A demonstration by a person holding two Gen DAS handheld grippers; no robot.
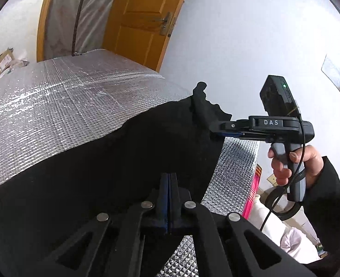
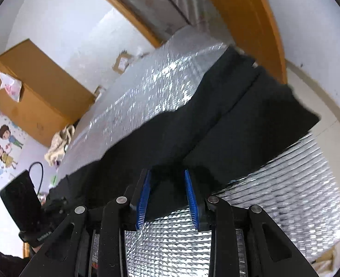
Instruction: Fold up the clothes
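Holding black garment (image 1: 100, 161): left gripper (image 1: 168, 180) pinched its edge, right gripper (image 2: 167, 184) was spread w/ cloth between pads. Imo clamp right before lifting.

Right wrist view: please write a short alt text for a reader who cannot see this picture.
A black garment lies across a silver quilted surface, and the right gripper has its blue-padded fingers apart around the cloth's near edge. Behind stand a cardboard box and an orange door frame.
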